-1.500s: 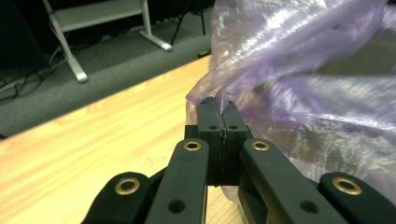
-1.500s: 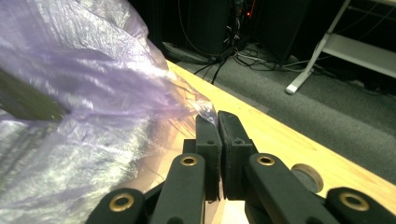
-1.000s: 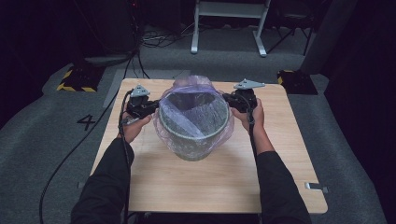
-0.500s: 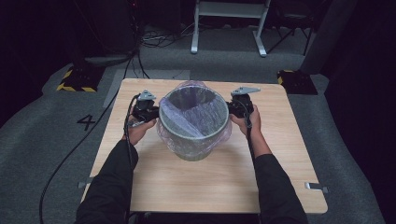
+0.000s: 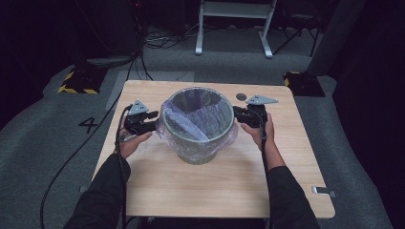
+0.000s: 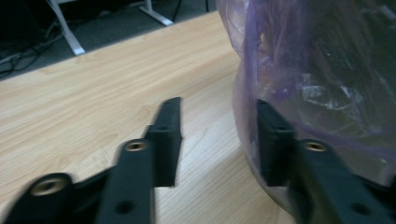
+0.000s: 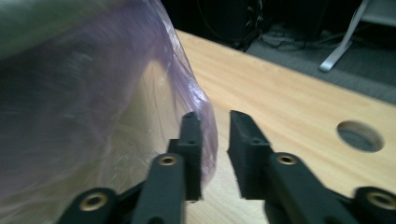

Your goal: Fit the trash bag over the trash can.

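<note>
1. My left gripper (image 6: 217, 135) has just been opening; its jaws stand apart with bare table between them, one pad against the bag (image 6: 327, 70).
2. My right gripper (image 7: 215, 140) has also just been opening: narrow gap, nothing in it (film brushes one jaw).
3. The bin (image 5: 198, 125), bag-lined, stands upright mid-table (image 5: 191, 191) between both grippers.

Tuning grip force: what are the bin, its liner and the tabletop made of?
Bin: looks like rigid matte grey-green plastic, smooth tapered wall.
Bin liner: thin translucent purple plastic film, glossy and creased.
Tabletop: pale wood-grain finish, probably laminate; smooth, low sheen.
</note>
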The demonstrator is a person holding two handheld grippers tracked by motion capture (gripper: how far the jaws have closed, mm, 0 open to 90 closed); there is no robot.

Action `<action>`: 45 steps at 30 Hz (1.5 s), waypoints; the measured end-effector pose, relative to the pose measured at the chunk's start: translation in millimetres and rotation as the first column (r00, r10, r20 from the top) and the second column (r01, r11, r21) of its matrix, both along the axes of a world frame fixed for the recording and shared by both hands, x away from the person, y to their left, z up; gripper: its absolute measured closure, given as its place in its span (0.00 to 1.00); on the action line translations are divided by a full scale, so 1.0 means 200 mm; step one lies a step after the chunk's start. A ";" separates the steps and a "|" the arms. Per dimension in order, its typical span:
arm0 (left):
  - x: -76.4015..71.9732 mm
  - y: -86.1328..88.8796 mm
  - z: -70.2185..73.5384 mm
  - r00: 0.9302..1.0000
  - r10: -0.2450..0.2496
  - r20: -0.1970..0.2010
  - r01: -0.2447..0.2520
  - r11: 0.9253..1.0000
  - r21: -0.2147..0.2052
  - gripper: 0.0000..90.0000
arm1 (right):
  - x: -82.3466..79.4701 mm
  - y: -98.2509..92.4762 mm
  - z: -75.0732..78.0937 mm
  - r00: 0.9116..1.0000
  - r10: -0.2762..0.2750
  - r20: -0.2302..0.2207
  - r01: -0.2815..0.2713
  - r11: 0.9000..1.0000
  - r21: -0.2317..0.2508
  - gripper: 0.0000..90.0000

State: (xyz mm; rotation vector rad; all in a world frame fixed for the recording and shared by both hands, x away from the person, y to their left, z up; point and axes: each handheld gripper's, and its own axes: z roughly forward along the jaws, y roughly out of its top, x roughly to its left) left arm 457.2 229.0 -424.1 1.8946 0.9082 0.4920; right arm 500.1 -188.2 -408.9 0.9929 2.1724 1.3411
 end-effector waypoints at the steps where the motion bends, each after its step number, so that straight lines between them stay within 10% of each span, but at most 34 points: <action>1: -0.02 0.01 0.01 1.000 -0.008 0.010 0.008 1.000 -0.012 0.59 | -0.01 -0.01 0.01 1.000 -0.009 0.008 0.009 1.000 -0.006 0.77; 7: -0.13 0.09 0.08 0.997 -0.009 0.079 0.010 1.000 -0.020 0.41 | -0.06 -0.06 0.07 1.000 -0.003 0.027 0.004 0.999 -0.038 0.56; 17: -0.30 0.05 0.12 0.982 -0.157 0.102 0.157 0.988 0.011 0.24 | -0.21 -0.16 0.14 0.994 0.050 0.097 -0.041 0.995 -0.091 0.41; 27: -0.40 -0.08 0.13 0.960 -0.254 0.117 0.250 0.967 0.054 0.24 | -0.42 -0.13 0.17 0.963 0.224 0.151 -0.204 0.969 -0.139 0.31; 32: -0.38 -0.13 0.12 0.957 -0.269 0.109 0.260 0.961 0.092 0.48 | -0.47 -0.04 0.12 0.948 0.287 0.138 -0.257 0.945 -0.204 0.30; 38: -0.35 -0.14 0.10 0.950 -0.294 0.105 0.282 0.953 0.114 0.83 | -0.46 0.02 0.06 0.938 0.325 0.120 -0.290 0.927 -0.239 0.67; 45: -0.35 -0.14 0.07 0.948 -0.302 0.104 0.289 0.949 0.123 1.00 | -0.45 0.02 0.01 0.943 0.316 0.109 -0.290 0.936 -0.200 1.00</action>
